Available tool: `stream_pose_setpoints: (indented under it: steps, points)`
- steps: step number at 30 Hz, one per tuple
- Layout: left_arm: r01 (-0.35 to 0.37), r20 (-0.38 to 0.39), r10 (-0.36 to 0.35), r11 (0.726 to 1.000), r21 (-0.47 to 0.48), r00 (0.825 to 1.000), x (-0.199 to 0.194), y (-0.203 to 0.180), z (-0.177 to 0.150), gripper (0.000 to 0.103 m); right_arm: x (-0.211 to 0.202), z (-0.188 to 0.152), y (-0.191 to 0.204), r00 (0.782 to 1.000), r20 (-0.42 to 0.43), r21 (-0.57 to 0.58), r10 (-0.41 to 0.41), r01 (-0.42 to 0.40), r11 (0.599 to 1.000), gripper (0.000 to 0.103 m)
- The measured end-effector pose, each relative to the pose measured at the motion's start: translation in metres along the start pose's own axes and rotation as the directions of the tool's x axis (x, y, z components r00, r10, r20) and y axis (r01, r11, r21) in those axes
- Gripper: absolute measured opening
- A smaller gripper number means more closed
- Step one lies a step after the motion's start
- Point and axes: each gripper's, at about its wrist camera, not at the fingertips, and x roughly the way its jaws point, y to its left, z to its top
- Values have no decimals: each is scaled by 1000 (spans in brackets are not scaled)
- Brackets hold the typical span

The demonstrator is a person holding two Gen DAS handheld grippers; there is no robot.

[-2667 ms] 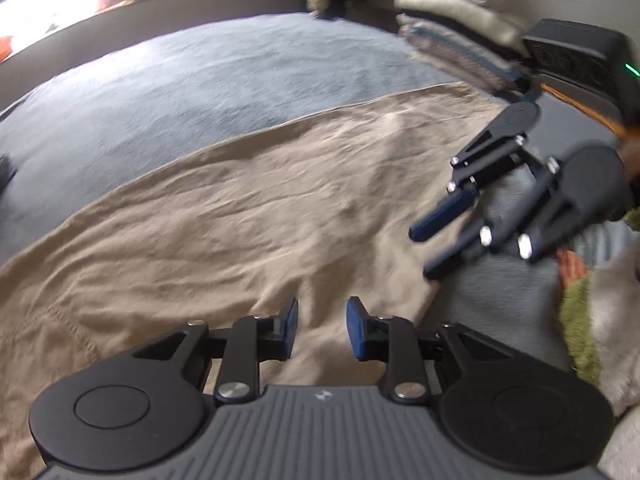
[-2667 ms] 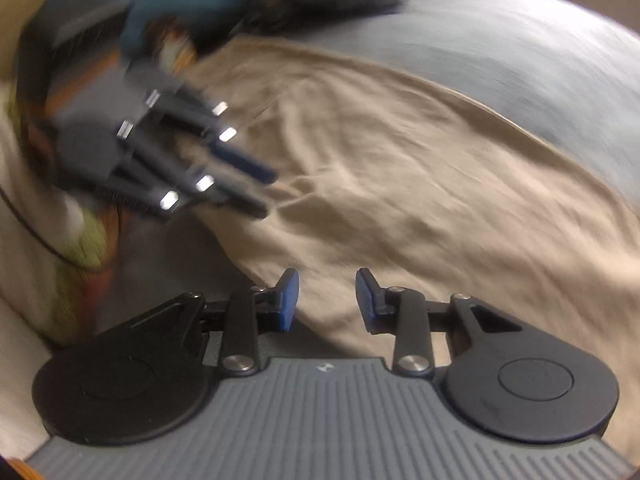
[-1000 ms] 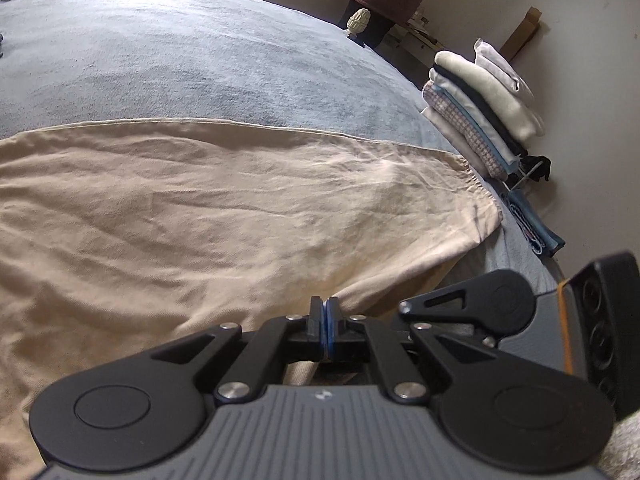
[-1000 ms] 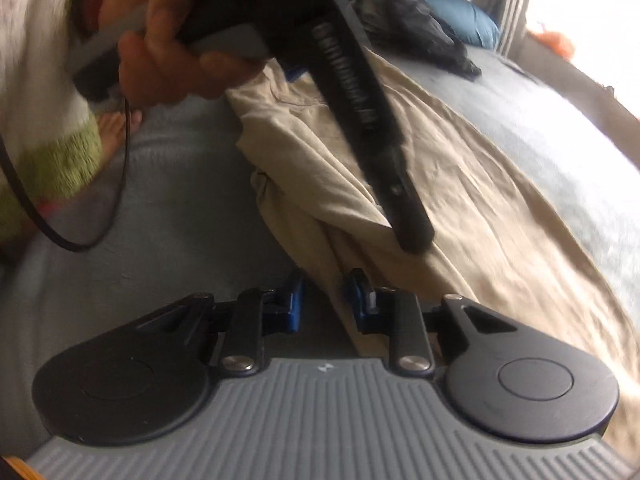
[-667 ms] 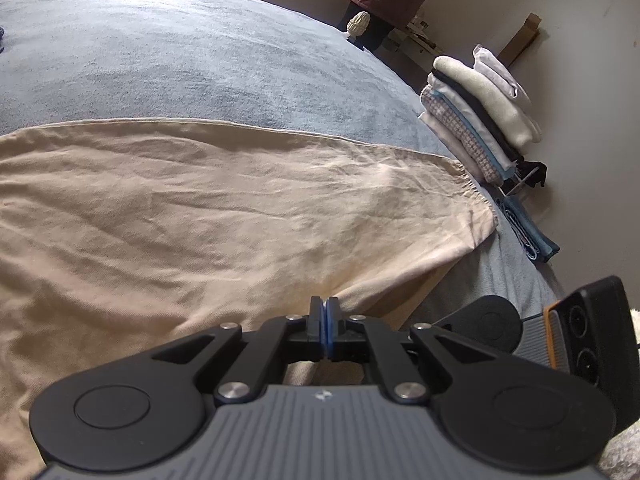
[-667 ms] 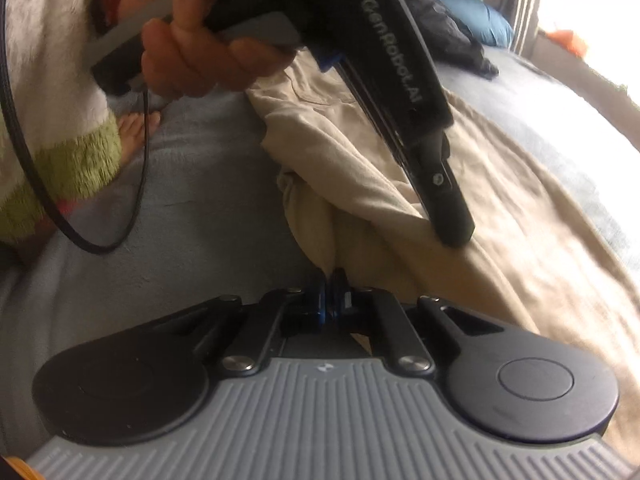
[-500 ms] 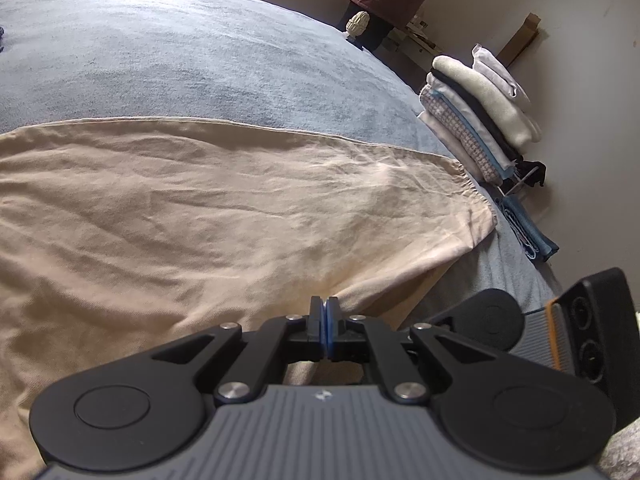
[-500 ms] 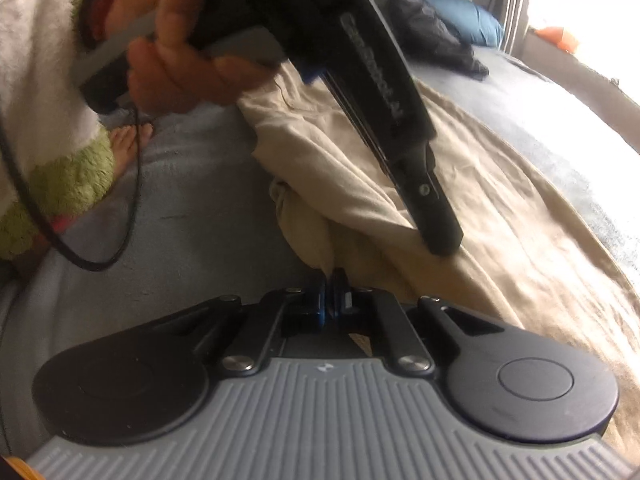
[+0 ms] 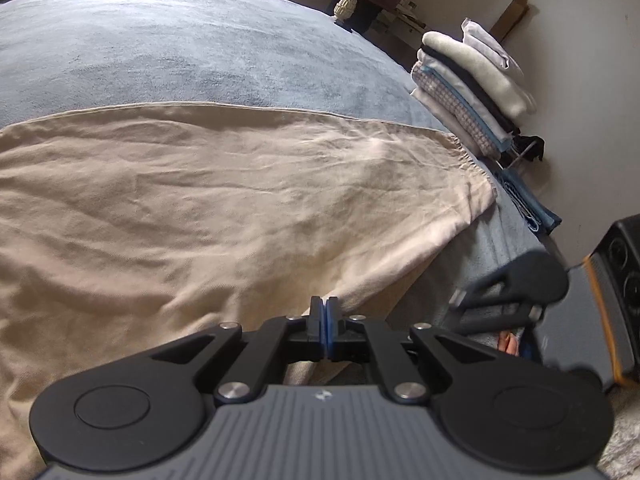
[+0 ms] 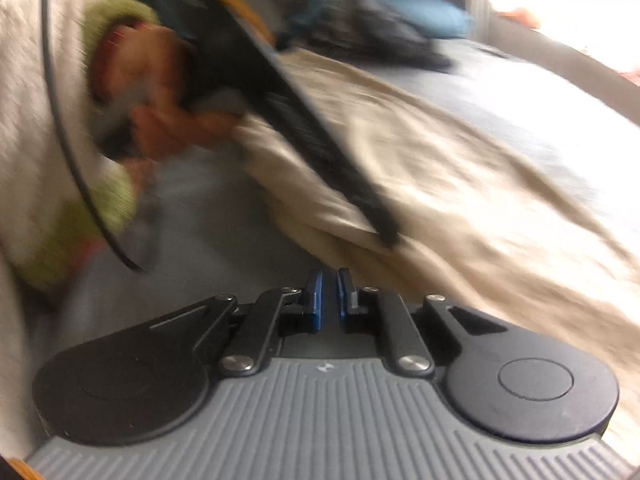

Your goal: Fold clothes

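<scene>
A large beige garment lies spread over the blue-grey bed cover. My left gripper is shut on the garment's near edge, and the cloth runs under its pads. In the right wrist view its dark finger presses into bunched beige cloth. My right gripper shows only a narrow gap between its blue pads. The garment's edge comes down into their tips, though motion blur hides the exact contact. The right gripper's black linkage shows blurred at the right of the left wrist view.
A stack of folded clothes stands at the bed's far right edge, near the wall. Dark and blue clothing is heaped at the far end. A hand in a white-and-green sleeve and a black cable are on the left.
The right gripper's pads closed on the garment's edge, then it rose and swung, which blurs its view. The left gripper stayed shut in place on the cloth.
</scene>
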Motion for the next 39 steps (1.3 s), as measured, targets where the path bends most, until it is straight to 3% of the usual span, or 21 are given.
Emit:
stream_pose_setpoints:
  steps: [2,6,13,15,20,24,27,32,37,39]
  points:
    - [1,5,-1,1000,-8,1000,0,1,1,2,-10,-8,-10,998,-17,9,-63,63,998,8]
    - [0,12,0,1000,-19,1000,-1,3,2,2,-14,-19,-13,983,-70,-125,-167,158,980,16]
    - [-4,18,4,1000,-17,1000,-3,1,2,2,15,-21,-1,977,-99,-279,-191,157,947,17]
    - [-2,23,2,1000,-16,1000,-5,1,2,2,16,-15,-6,981,-107,-231,-160,132,964,2]
    - [3,17,-3,1000,-3,1000,-4,1,1,2,14,-9,-6,985,-151,-163,-80,55,985,1]
    - [-16,2,15,998,63,1000,1,-5,-4,2,14,-18,7,982,-188,-165,-12,-19,986,0]
    - [-36,-21,39,990,138,999,8,-14,-11,2,7,-28,18,983,-178,-200,-49,13,980,0]
    - [-62,-48,78,960,272,996,16,-28,-23,2,-15,-21,8,990,-134,-133,-44,26,991,0]
    - [-48,-73,75,945,323,994,15,-35,-25,4,-40,-13,-25,996,-29,53,-80,82,995,1]
    - [-4,-86,34,944,329,996,11,-39,-24,14,-43,-13,-39,994,0,147,-106,105,984,1]
